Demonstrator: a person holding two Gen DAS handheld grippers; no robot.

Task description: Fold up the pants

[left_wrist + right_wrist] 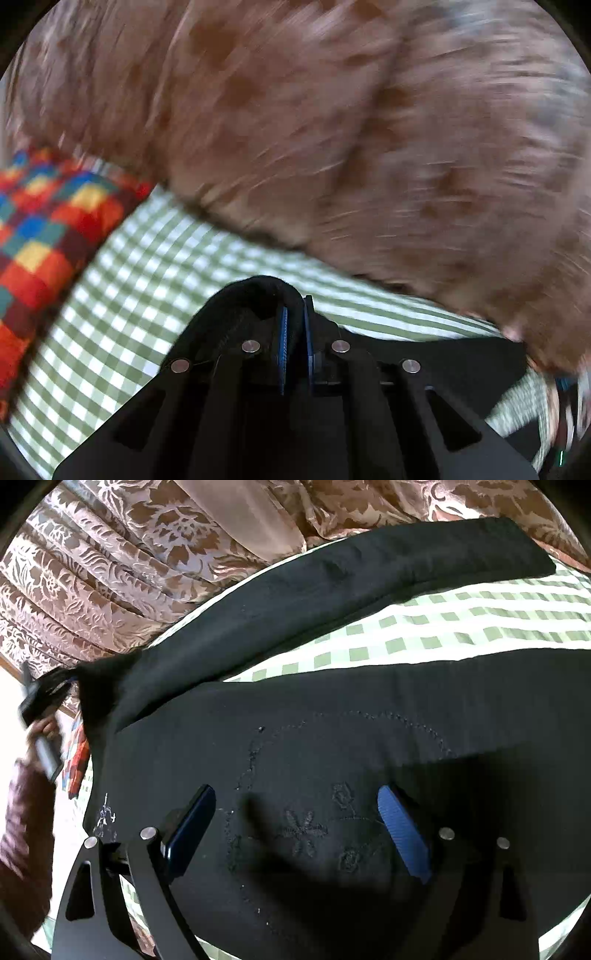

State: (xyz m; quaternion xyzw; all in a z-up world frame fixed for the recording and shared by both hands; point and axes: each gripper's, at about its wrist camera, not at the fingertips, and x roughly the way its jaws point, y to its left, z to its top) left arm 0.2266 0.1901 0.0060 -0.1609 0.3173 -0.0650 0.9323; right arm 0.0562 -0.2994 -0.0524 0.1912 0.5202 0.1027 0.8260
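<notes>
The black pants lie spread on a green-and-white checked sheet; an embroidered pocket faces up and one leg runs along the far edge. My right gripper is open, its blue pads hovering over the pocket. My left gripper is shut on a fold of the black pants fabric, lifted above the sheet. It also shows far left in the right wrist view, holding the pants' raised corner.
A brown floral curtain hangs behind the bed and fills the blurred left wrist view. A multicoloured checked cloth lies at the left. The person's sleeve is at the left edge.
</notes>
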